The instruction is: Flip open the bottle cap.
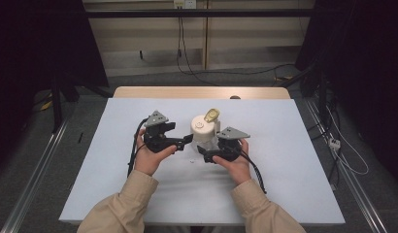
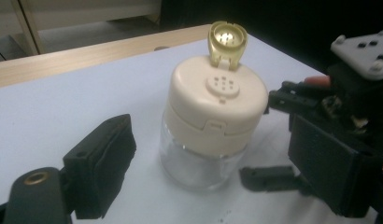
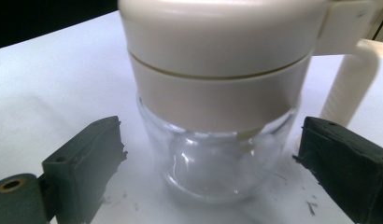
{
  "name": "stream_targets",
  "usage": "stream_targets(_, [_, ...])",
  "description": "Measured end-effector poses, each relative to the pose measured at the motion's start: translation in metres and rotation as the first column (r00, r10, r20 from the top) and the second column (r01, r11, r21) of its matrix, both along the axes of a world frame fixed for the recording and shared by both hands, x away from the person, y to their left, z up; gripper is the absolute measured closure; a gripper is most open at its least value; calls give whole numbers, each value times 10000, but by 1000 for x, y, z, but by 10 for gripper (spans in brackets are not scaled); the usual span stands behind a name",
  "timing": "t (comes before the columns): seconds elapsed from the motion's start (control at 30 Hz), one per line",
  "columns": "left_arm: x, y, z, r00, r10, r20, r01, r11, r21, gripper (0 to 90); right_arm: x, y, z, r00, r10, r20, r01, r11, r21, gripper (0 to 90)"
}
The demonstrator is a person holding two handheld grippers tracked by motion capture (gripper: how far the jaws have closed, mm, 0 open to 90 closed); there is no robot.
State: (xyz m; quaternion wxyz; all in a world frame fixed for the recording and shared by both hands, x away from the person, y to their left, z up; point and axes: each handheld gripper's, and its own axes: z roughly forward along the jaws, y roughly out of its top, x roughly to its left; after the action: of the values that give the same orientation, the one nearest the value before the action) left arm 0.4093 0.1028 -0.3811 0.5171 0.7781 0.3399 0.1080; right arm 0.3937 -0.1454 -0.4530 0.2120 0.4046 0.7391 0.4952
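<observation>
Both forearms reach in from the near edge of the white table (image 1: 284, 160). The left hand (image 1: 149, 158) aims the left gripper (image 1: 186, 140) rightward at a shaker jar (image 1: 204, 130) standing mid-table; its jaws are spread, clear of the jar. The right hand (image 1: 234, 165) holds the right gripper (image 3: 213, 163) with jaws parted either side of the clear glass base, not touching. The jar looks empty; its cream cap's yellow flip lid (image 2: 227, 39) stands open.
</observation>
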Motion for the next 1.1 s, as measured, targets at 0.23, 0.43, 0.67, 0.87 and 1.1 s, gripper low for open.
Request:
stream_targets(0.23, [-9,20,-12,9999,36,-120,-35,9999,145,106,-15,-8,4,9996,285,-62,-283,9992,293,65])
stream_targets(0.43, [-16,39,-22,9994,249,-219,-248,9997,49,93,-29,-16,8,9991,429,33,-430,9985,347,70])
stream_targets(0.67, [-25,59,-32,9981,536,-316,-537,9986,-6,84,-40,-23,10,9980,616,129,-619,9979,208,72])
stream_targets(0.87, [-31,73,-38,9969,702,-347,-703,9975,-19,82,-47,-31,10,9978,651,126,-653,9978,149,75])
stream_targets(1.1, [-39,83,-39,9974,708,-153,-708,9975,-1,75,-58,-44,9,9982,596,104,-597,9982,65,80])
